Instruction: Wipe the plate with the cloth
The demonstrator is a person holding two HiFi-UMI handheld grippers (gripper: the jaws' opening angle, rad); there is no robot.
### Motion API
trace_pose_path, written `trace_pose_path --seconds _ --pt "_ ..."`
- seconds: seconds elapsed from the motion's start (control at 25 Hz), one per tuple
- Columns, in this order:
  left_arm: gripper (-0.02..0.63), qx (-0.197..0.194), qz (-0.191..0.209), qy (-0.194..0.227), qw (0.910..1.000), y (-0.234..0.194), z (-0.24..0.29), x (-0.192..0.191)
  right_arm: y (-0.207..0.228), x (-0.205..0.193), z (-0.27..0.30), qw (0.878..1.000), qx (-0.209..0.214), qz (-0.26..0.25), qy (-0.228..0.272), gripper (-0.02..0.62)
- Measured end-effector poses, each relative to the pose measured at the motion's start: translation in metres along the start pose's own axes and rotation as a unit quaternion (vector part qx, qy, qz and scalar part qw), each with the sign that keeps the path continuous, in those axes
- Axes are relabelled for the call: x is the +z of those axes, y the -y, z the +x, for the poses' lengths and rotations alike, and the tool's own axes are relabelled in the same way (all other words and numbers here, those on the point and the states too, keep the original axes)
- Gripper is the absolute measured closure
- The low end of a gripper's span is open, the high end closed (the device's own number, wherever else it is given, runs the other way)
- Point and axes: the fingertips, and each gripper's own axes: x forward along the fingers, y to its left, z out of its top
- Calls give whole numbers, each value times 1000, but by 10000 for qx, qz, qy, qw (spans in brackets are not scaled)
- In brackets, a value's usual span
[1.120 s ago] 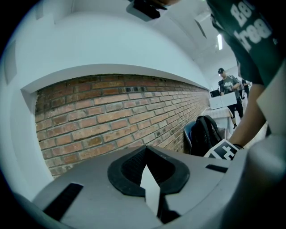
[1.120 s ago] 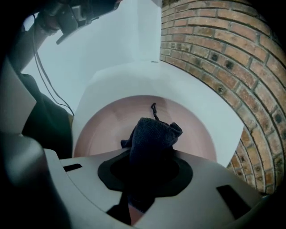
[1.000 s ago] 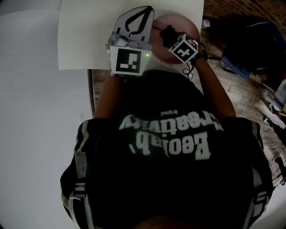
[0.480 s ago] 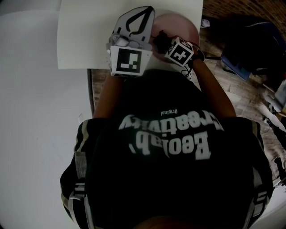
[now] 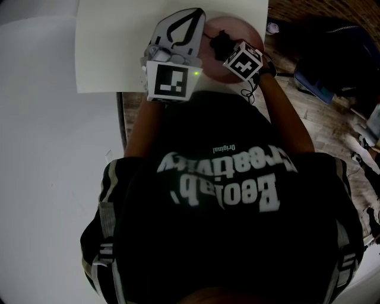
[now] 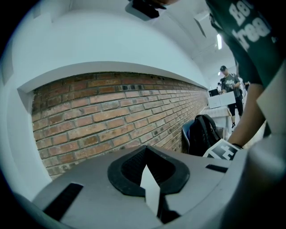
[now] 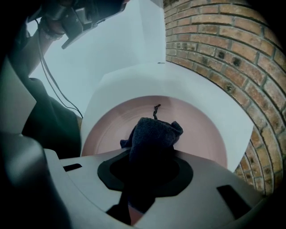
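Note:
A pink plate (image 5: 248,29) (image 7: 196,129) lies on a white board (image 5: 119,41) (image 7: 134,80) at the far side of the table. My right gripper (image 5: 228,50) (image 7: 147,165) is shut on a dark blue cloth (image 5: 221,40) (image 7: 154,132). The cloth's bunched end presses on the plate's near-middle part. Just left of the plate, my left gripper (image 5: 191,16) (image 6: 149,179) hovers over the board with its jaws closed and points at a brick wall. Only a white sliver shows through the slot between them.
A brick wall (image 6: 111,107) (image 7: 232,49) runs behind the table. A black backpack (image 5: 332,41) (image 6: 201,134) sits on the floor to the right. A person (image 6: 230,85) stands far off by a desk. The board's near edge (image 5: 101,90) ends close to my body.
The right gripper swept the cloth left and nearer across the plate, then back right and farther. The left gripper stayed put.

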Motion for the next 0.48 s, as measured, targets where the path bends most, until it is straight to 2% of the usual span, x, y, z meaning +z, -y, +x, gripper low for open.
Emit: trace_pose_path --seconds 0.24,0.48 --pt "603 -8 -10 14 10000 0 1 1 22 -7 -7 9990 -339 281 10 503" --pt "603 -46 -7 6 10000 2 5 0 42 -13 -13 9965 -794 264 -34 503"
